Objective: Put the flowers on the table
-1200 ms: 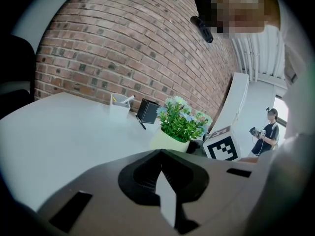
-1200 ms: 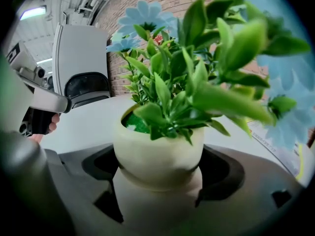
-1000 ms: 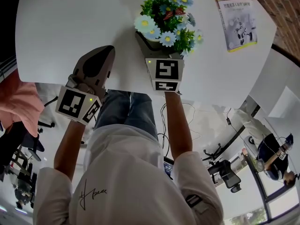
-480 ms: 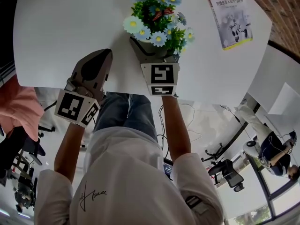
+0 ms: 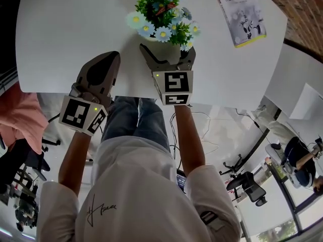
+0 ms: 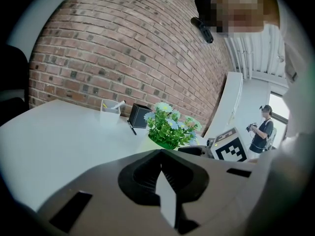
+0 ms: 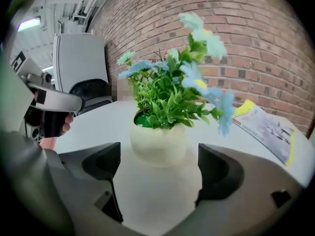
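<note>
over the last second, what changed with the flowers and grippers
The right gripper opened, let go of the flower pot and drew back; the pot stands on the table. The left gripper stayed shut at the table edge; the booklet did not move.

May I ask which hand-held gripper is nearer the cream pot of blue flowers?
Right. The right hand-held gripper stands open right at the cream flower pot; the left hand-held gripper, shut, lies farther left.

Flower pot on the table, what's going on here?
A person holds a gripper in each hand. The flower pot stands upright on the white table, just ahead of the right gripper, whose jaws are apart and not touching it. The left gripper hangs over the table's near edge, jaws together, empty.
</note>
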The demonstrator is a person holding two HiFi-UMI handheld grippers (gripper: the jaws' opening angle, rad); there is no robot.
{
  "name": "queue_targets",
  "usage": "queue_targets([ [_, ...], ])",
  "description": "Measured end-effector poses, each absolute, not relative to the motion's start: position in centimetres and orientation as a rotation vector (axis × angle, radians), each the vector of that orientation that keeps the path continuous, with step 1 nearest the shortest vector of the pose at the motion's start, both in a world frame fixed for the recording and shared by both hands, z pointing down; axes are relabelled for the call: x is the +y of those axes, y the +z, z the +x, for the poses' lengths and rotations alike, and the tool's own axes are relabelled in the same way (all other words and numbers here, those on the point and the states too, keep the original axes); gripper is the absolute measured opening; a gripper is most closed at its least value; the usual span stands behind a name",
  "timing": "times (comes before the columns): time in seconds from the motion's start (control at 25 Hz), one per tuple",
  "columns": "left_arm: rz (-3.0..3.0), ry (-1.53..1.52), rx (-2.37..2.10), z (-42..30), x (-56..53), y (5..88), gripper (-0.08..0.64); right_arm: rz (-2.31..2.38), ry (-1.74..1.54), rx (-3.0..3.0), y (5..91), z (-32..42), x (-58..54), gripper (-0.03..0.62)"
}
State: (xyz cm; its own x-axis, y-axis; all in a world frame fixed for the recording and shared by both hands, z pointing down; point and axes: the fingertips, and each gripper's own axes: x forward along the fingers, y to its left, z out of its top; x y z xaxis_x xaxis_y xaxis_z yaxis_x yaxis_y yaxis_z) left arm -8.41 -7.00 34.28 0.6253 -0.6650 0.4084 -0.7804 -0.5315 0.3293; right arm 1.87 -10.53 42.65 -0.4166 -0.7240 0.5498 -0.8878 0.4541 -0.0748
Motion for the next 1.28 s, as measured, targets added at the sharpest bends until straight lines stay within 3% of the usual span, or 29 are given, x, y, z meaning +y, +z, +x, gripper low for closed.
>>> queue_targets([
  [0.64,2.425,0.234,-1.163,-4.4,-5.7,30.0,0.003,1.275,0.484,-2.364,37.9,5.2,-6.6,0.477],
  [1.0,2.441,0.207,-1.234,-8.6,-7.2,27.9,0.003,1.171,0.379,-2.417,35.9,2.4,-6.3,0.474],
  [1.28,2.453,0.201,-1.283,-8.0,-5.6,26.6,0.003,1.148,0.352,-2.442,34.5,4.2,-3.8,0.451],
])
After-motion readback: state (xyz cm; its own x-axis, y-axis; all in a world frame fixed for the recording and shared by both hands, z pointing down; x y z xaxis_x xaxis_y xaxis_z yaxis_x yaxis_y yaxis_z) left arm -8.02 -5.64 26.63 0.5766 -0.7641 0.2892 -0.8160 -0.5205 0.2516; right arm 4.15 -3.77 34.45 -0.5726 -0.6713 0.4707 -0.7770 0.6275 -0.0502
